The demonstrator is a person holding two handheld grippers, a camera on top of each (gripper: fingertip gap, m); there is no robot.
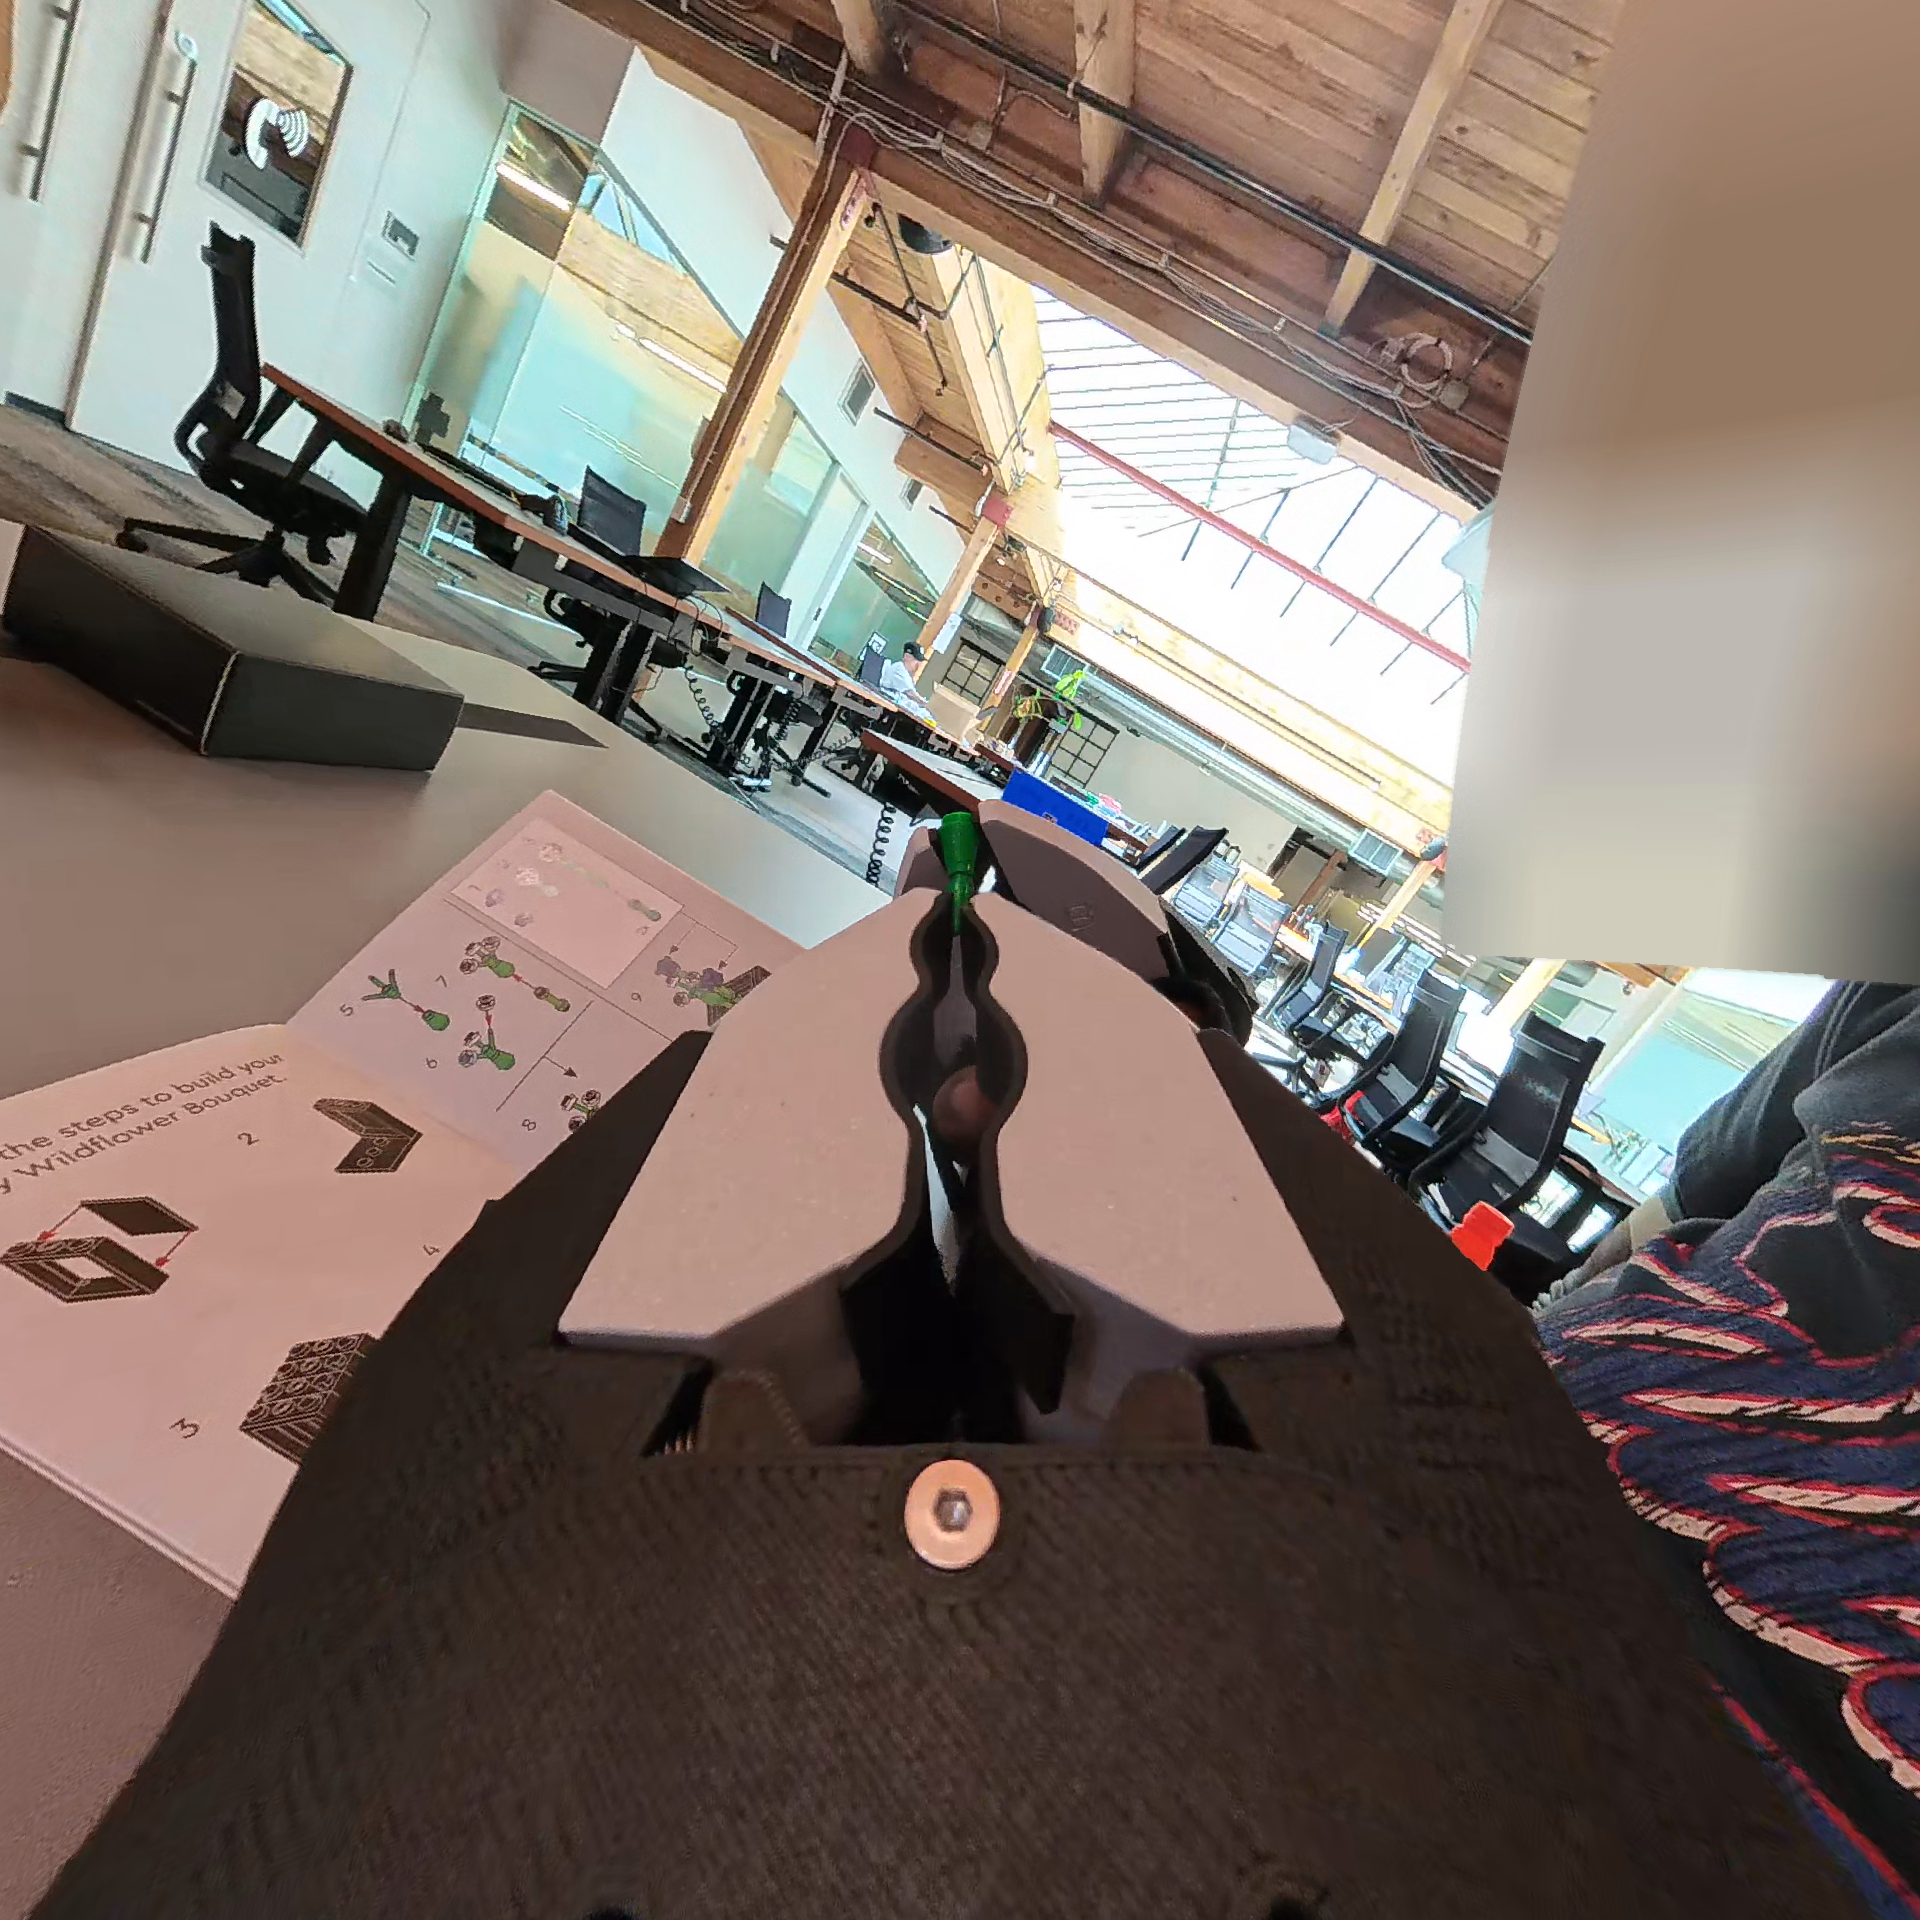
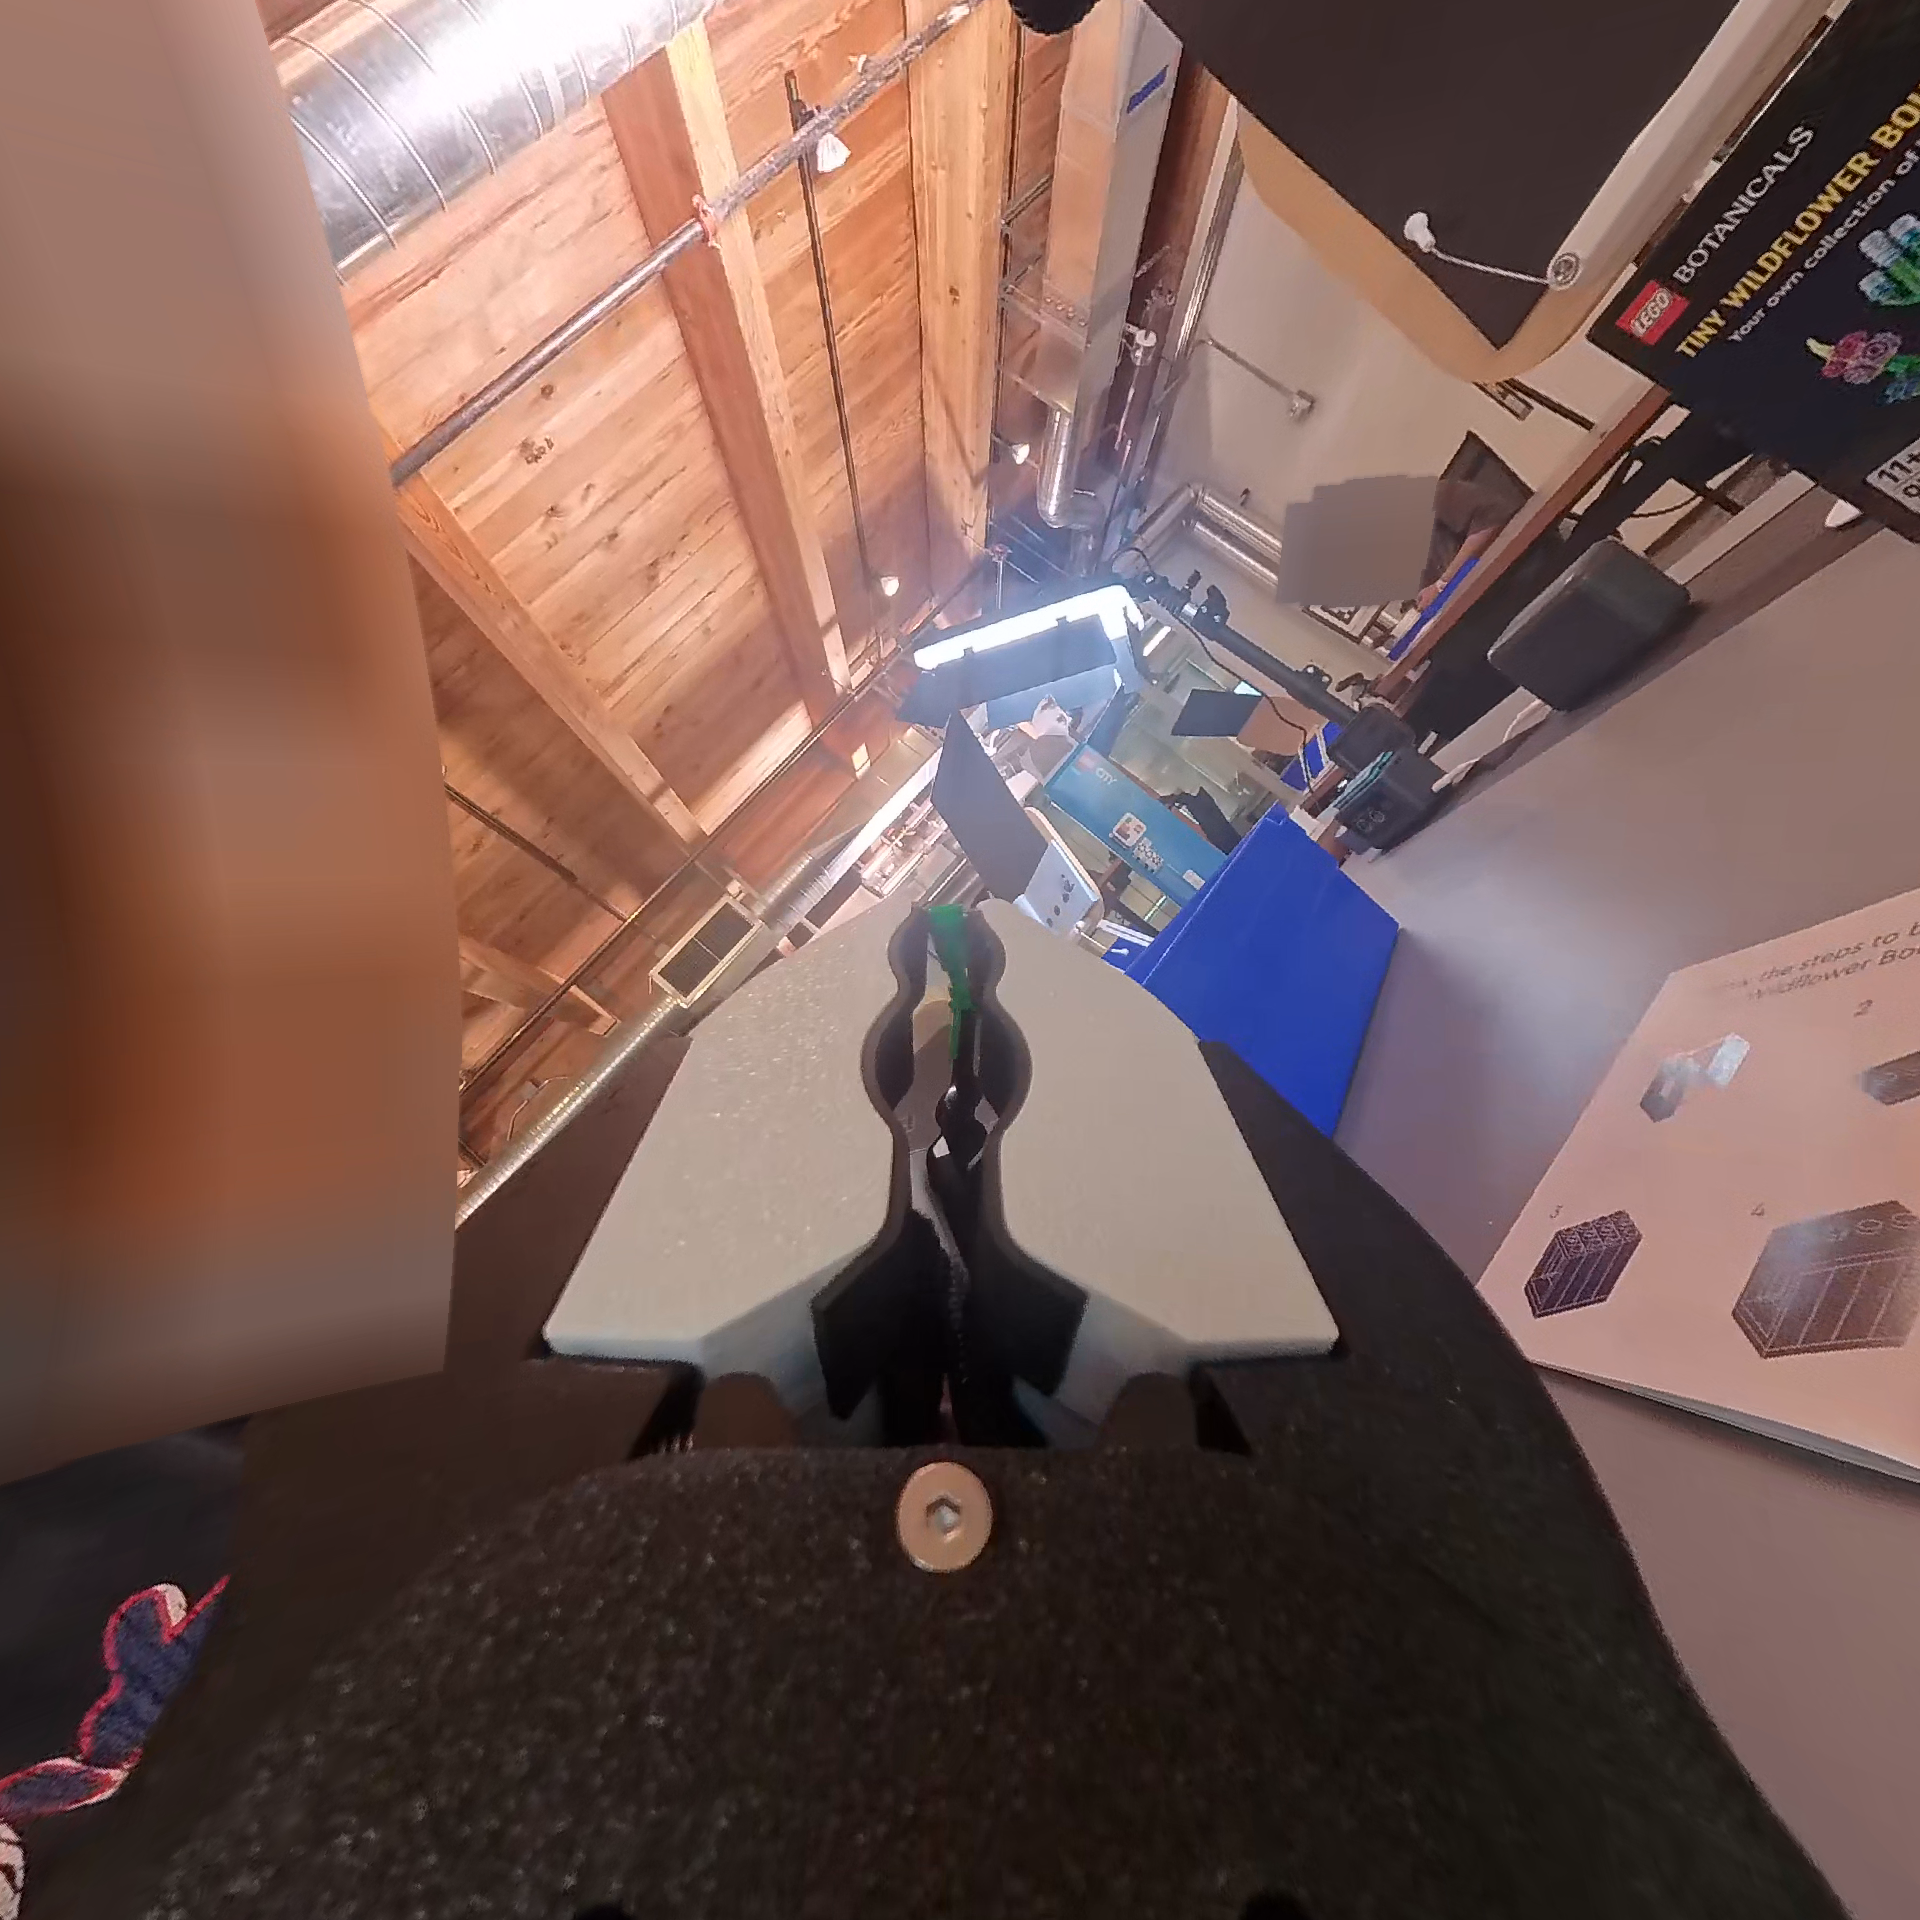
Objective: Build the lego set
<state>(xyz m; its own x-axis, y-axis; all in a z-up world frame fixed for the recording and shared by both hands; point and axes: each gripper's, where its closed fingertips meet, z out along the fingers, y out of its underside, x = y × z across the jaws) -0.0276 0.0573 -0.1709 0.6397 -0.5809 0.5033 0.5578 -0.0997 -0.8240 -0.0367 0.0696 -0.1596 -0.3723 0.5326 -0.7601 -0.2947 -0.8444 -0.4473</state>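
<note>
In the left wrist view my left gripper (image 1: 952, 906) is shut on a small green stem piece (image 1: 957, 844), whose thicker end sticks out past the tips. The grey fingers (image 1: 1055, 883) of the other gripper meet it from the far side. In the right wrist view my right gripper (image 2: 941, 923) is shut on a thin green piece (image 2: 952, 982) that runs down between the fingers. Both grippers are raised off the table and point upward. I cannot tell whether it is one green piece or two joined. The open instruction booklet (image 1: 312, 1143) lies on the table below; it also shows in the right wrist view (image 2: 1714, 1195).
A flat black box (image 1: 229, 675) lies on the grey table (image 1: 208, 894) beyond the booklet. The person's patterned sleeve (image 1: 1766, 1403) is at the right. A blue bin (image 2: 1268, 977) and the dark set box (image 2: 1808, 270) are near the right gripper. Office desks and chairs stand behind.
</note>
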